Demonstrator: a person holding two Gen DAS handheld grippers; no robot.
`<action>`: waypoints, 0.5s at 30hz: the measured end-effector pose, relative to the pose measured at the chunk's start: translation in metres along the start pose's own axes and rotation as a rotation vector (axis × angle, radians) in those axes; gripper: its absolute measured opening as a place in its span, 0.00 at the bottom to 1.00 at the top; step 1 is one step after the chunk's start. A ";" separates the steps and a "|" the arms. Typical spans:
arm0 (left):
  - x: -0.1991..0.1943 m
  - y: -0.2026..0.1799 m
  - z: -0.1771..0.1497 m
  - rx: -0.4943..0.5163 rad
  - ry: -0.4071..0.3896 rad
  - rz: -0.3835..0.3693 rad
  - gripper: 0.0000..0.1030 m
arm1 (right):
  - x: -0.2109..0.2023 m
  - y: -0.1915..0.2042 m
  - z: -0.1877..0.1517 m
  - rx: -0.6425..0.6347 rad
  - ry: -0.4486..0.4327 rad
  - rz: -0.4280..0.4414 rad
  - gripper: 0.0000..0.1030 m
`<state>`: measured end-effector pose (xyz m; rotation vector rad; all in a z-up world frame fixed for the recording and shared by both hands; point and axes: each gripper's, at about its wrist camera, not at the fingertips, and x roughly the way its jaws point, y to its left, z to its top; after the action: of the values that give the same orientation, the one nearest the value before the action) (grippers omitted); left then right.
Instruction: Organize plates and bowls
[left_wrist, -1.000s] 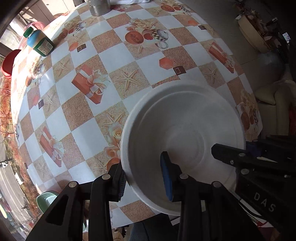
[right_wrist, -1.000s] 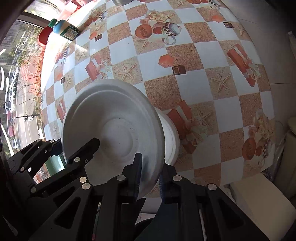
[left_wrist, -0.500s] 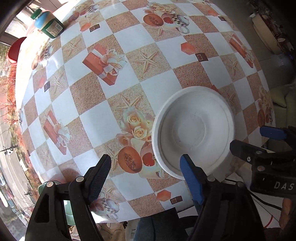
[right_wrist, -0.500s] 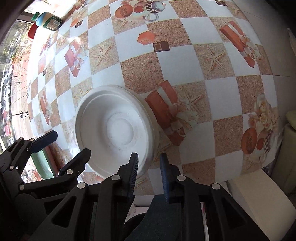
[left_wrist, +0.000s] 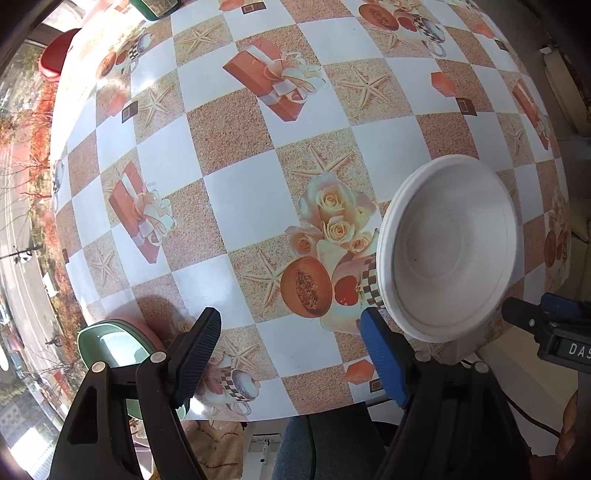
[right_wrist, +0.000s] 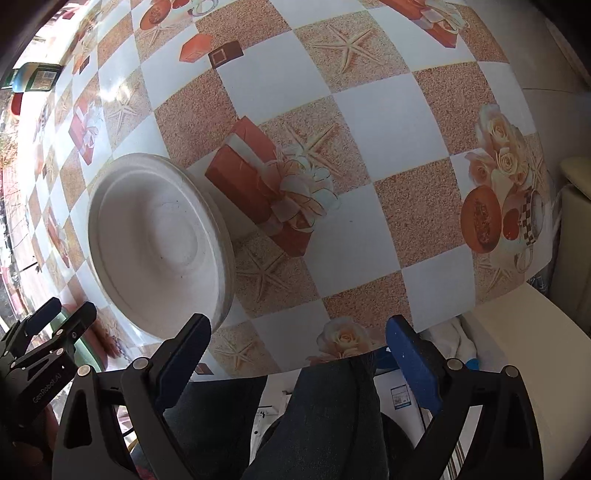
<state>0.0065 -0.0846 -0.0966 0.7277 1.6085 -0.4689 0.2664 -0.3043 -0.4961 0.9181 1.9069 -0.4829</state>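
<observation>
A home dining area is suggested. The counter (left_wrist: 240, 206) is covered by a checkered oilcloth printed with gift boxes, starfish, roses and fruit. A white plate (left_wrist: 450, 251) is set near its edge, and a green dish (left_wrist: 107, 343) at the near left. A cream upholstered seat (right_wrist: 576, 177) is seen beside it, and a street with trees is glimpsed through a window (left_wrist: 22, 229).

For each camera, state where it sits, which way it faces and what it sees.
Left wrist: on the left gripper, facing down over the table; jaws open; green bowl at its left, white plate at its right.
Right wrist: on the right gripper, facing down at the table edge; jaws open; the person's legs below.
Shared: the white plate and each other's gripper.
</observation>
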 end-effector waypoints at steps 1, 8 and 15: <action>0.000 0.002 0.000 -0.001 0.003 -0.005 0.78 | 0.001 0.000 0.001 -0.004 0.007 -0.004 0.94; 0.008 0.013 -0.004 -0.024 0.017 -0.030 0.78 | -0.009 0.016 0.010 -0.048 -0.007 -0.043 0.99; 0.008 0.016 -0.003 -0.018 0.007 -0.036 0.78 | -0.002 0.027 0.001 -0.070 0.007 -0.063 0.99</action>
<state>0.0146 -0.0696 -0.1027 0.6888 1.6330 -0.4775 0.2884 -0.2888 -0.4938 0.8172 1.9511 -0.4483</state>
